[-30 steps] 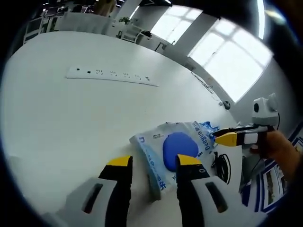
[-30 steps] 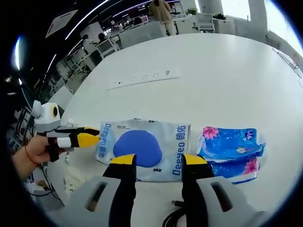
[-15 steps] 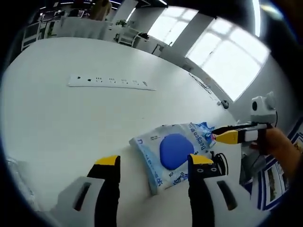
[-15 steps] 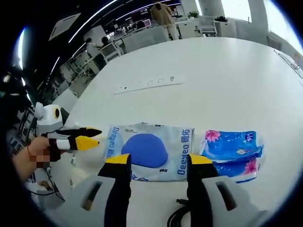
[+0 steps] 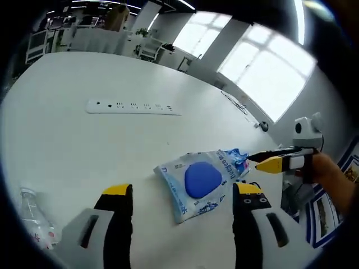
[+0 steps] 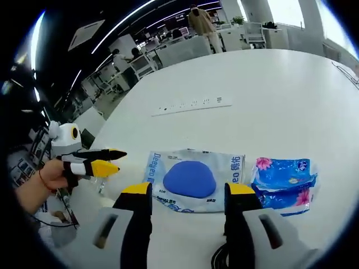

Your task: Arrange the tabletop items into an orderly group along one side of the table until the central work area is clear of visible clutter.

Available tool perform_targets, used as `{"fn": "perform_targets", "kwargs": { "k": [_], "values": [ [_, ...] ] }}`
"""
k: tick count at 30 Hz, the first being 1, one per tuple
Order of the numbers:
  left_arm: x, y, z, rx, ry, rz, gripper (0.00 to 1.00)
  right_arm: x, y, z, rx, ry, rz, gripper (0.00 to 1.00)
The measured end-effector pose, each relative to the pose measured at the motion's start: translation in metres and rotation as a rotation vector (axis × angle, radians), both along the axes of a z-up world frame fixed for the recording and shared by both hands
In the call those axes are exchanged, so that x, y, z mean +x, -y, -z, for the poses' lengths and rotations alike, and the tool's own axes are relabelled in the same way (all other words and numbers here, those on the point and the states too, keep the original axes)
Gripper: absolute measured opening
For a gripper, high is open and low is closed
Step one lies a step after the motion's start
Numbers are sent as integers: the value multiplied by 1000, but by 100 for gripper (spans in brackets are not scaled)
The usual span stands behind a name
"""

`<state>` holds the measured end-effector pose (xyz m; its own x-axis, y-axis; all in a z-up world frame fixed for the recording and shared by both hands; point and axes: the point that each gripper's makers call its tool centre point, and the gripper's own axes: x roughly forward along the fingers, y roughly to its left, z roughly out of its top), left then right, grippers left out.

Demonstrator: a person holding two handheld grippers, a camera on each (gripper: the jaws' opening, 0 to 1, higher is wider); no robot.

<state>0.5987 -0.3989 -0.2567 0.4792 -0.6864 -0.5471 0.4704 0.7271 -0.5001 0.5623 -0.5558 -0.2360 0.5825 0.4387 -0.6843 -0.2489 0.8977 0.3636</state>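
On the white table [image 6: 291, 89], wipes pack [image 6: 193, 180] – pale, blue oval lid, both hand-held grippers released

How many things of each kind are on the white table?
Wipes packs: 1
Tissue packs: 1
Power strips: 1
Plastic bottles: 1
Black cables: 1
Total: 5

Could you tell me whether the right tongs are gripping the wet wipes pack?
No, the right tongs stand open and empty, with the wet wipes pack lying flat on the table beyond them.
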Motion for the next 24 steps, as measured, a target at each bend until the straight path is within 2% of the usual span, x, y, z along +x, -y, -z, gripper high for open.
{"fn": "perform_targets", "kwargs": {
  "k": [8, 24],
  "values": [
    [-12, -15, -26, -16, 31, -12, 77, -9, -10, -18, 15, 24, -40, 51],
    [-36, -48, -60, -22, 80, -49, 77, -20, -26, -51, 34, 74, -103, 51]
  ]
}}
